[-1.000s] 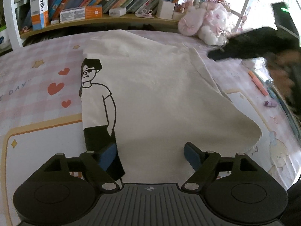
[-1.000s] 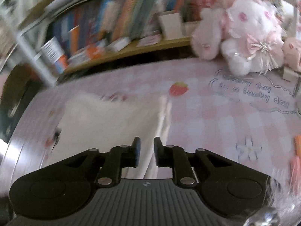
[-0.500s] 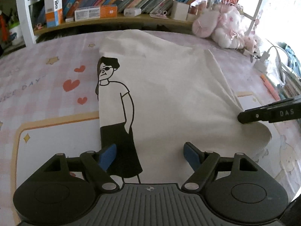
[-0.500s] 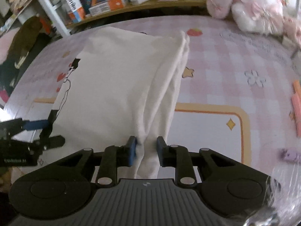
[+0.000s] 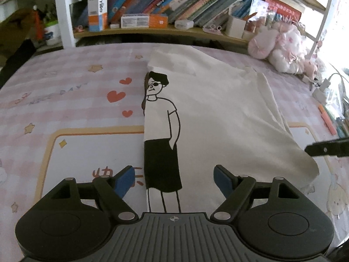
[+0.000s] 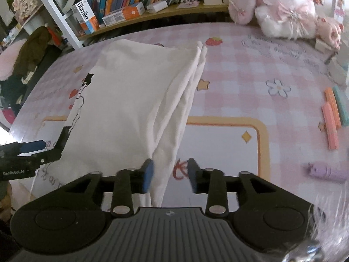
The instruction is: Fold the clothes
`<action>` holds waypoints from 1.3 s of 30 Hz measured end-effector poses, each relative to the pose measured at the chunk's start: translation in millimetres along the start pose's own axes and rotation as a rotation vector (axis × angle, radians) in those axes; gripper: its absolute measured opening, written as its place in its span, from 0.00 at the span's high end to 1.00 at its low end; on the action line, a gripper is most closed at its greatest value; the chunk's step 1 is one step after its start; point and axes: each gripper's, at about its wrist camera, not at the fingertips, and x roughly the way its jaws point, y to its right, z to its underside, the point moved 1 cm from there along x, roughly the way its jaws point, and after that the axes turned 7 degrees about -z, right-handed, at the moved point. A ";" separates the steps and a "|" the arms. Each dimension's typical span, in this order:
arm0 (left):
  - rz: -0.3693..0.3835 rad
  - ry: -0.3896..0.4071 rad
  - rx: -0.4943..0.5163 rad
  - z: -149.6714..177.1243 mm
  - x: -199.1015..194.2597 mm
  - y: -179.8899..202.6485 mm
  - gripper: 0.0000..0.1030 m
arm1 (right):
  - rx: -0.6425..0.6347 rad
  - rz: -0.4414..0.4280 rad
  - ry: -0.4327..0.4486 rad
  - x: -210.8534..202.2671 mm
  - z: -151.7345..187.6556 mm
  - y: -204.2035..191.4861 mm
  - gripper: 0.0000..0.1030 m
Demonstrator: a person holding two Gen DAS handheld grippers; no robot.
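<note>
A white T-shirt (image 5: 218, 113) with a black cartoon figure (image 5: 160, 131) lies folded lengthwise on the pink checked table cover (image 5: 65, 100). My left gripper (image 5: 173, 178) is open and hovers low over the shirt's near hem, its fingers either side of the figure's legs. In the right wrist view the shirt (image 6: 130, 100) shows its layered right fold running toward me. My right gripper (image 6: 170, 174) is open, with that fold's near corner lying loose between its fingers. Each gripper appears in the other's view: the right gripper (image 5: 327, 149), the left gripper (image 6: 32, 152).
A bookshelf (image 5: 174, 6) with boxes runs along the back. Pink plush toys (image 6: 281, 8) sit at the back right. Orange and green pens (image 6: 331, 118) and a purple item (image 6: 325, 171) lie on the right side. A white charger (image 5: 325, 89) sits at the right edge.
My right gripper swung down to the shirt's near right corner, was closed on the fold, and has now opened and let it go. The left gripper drew back toward the hem, still open.
</note>
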 end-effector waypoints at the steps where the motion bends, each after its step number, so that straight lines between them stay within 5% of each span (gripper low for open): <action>1: -0.005 0.000 0.000 1.0 -2.1 1.6 0.21 | 0.010 -0.002 -0.006 -1.6 2.0 0.5 0.56; 20: 0.118 0.010 0.198 26.8 -23.0 1.5 0.19 | 0.290 0.072 0.028 -25.0 54.9 -30.0 0.35; 30: 0.167 0.033 0.186 39.4 -31.6 -27.2 0.19 | 0.338 0.123 0.055 -23.2 82.8 -63.3 0.28; 39: 0.191 0.120 0.273 38.0 -35.8 -23.9 0.19 | 0.574 0.078 0.154 -13.6 75.6 -32.2 0.36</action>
